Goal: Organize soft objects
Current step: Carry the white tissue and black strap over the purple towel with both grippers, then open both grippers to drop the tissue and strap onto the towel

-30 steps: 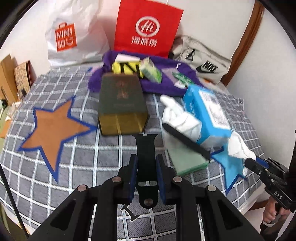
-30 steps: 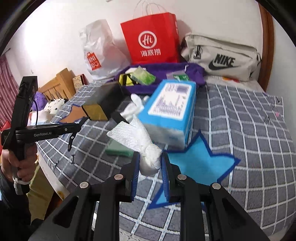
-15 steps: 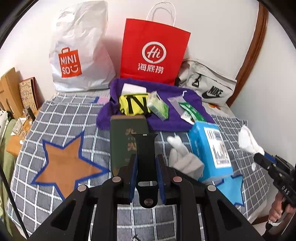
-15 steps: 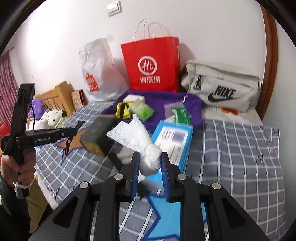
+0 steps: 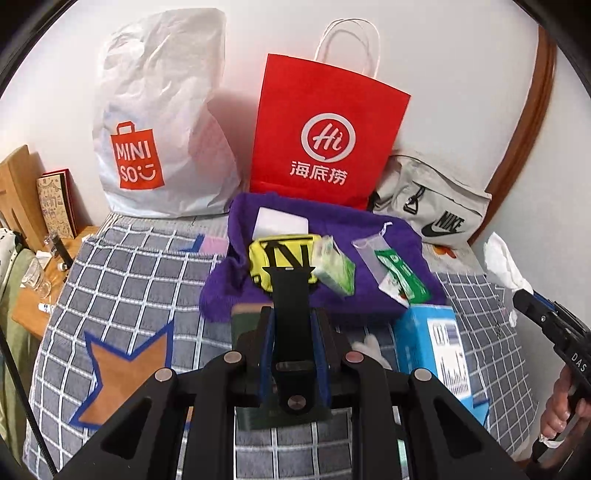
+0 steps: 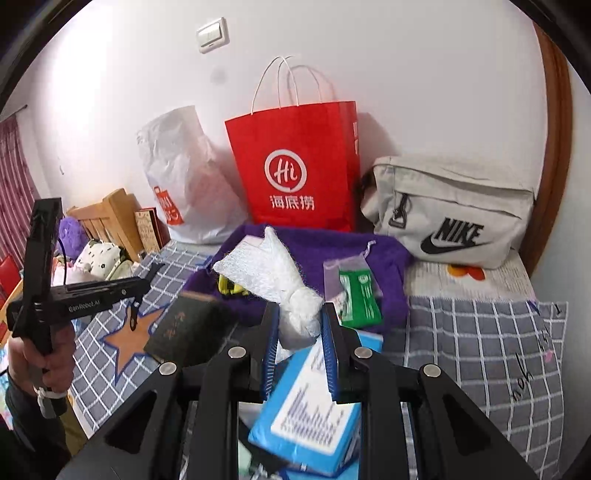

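Left claw [image 5: 291, 343] is clamping a black watch strap [image 5: 290, 295] and right claw [image 6: 300, 332] is pinching a white mesh pouf [image 6: 273, 273], both hanging over the checked bed [image 5: 129, 280].

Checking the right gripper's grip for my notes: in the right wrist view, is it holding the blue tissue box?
No, the right gripper is shut on a white cloth, while the blue tissue box lies below it on the bed.

Ahead of me a red paper bag [image 5: 325, 133] stands against the wall between a white plastic bag [image 5: 162, 122] and a grey Nike bag [image 6: 450, 214]. A light switch [image 6: 211, 35] sits above them, and a wooden headboard [image 6: 110, 218] stands off to my left.
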